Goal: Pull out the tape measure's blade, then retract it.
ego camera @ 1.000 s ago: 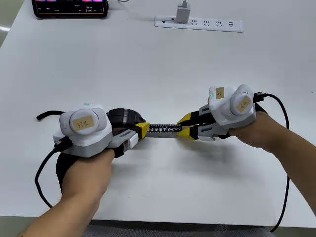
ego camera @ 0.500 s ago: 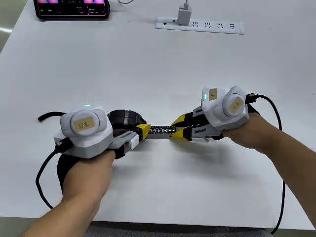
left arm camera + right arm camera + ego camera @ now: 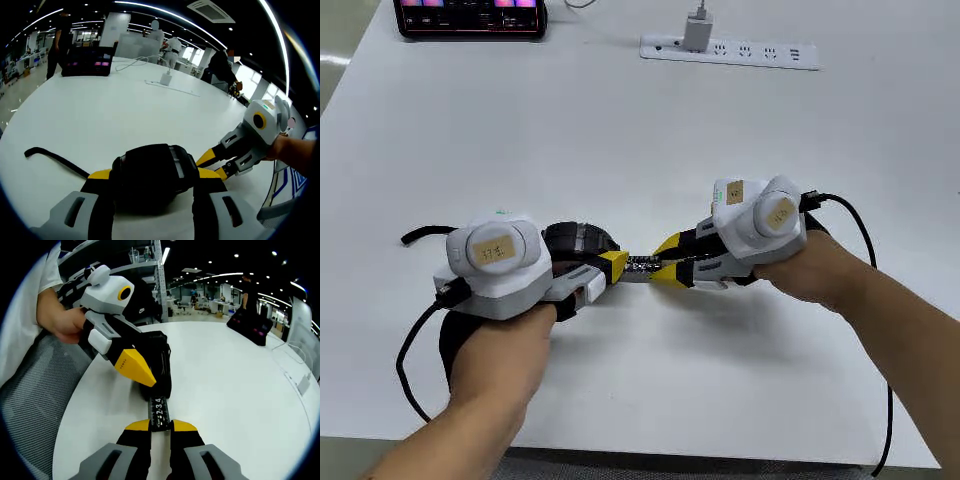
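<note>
- Black and rubbery, with a rounded, ribbed body, the tape measure (image 3: 578, 240) lies on a smooth white table (image 3: 620, 130); every place below is told from it.
- The left gripper (image 3: 600, 260) holds the tape measure itself. In the left gripper view its two wedge-shaped yellow tips press against opposite flanks of the body, clenched on it.
- A short length of the blade (image 3: 638, 266) juts from the side of the tape measure that faces the right gripper. It is a flat, narrow strip, dark with pale printed numerals, and it lies low over the table.
- The right gripper (image 3: 665, 262) sits just beside the tape measure, at the far end of that strip. In the right gripper view its yellow tips are pinched together on the blade, which runs straight out between them.
- The two grippers' yellow tips are near one another, with the exposed strip between them.
- A thin black strap (image 3: 420, 235) trails from the tape measure on the side away from the blade, lying limp on the table.
- Each gripper has a glossy, rounded white housing. The left hand (image 3: 505, 345) and the right hand (image 3: 810, 270) grasp them from the near side of the tape measure.
- Well beyond the tape measure, at the far edge of the table, lie a long white power strip (image 3: 728, 50) with a boxy white charger (image 3: 697, 30) plugged in, and a dark device (image 3: 470, 17) with a lit screen.
</note>
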`<move>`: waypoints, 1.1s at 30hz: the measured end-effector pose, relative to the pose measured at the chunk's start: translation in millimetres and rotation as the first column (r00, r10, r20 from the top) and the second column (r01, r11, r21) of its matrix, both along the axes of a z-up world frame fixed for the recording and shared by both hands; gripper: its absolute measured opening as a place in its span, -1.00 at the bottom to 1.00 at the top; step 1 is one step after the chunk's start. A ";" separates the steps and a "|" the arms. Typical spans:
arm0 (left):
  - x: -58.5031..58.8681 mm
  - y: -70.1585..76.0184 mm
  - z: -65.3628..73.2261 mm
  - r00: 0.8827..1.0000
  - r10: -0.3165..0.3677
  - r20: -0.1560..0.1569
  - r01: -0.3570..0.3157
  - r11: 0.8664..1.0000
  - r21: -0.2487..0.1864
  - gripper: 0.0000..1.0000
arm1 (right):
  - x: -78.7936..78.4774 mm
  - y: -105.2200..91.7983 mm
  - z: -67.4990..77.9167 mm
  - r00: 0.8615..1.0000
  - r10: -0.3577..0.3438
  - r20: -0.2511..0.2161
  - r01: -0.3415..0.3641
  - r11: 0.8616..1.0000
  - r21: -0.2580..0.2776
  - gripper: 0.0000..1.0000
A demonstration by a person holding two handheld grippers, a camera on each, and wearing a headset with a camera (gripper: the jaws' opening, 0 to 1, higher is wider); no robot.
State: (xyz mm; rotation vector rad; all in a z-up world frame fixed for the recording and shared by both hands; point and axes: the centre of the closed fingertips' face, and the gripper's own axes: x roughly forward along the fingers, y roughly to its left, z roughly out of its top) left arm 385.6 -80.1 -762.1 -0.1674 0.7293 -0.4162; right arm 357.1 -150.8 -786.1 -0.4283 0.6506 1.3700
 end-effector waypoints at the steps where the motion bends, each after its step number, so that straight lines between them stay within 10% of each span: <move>1: 0.0 0.0 0.0 1.000 0.000 0.000 0.000 1.000 0.000 0.17 | 0.4 1.0 -0.4 1.000 0.001 0.000 -0.001 1.000 0.001 -0.80; 33: 0.8 0.2 -0.9 1.000 0.005 -0.004 -0.005 1.000 -0.008 0.17 | 4.8 29.8 -2.7 1.000 0.025 0.002 -0.025 0.999 0.029 -0.80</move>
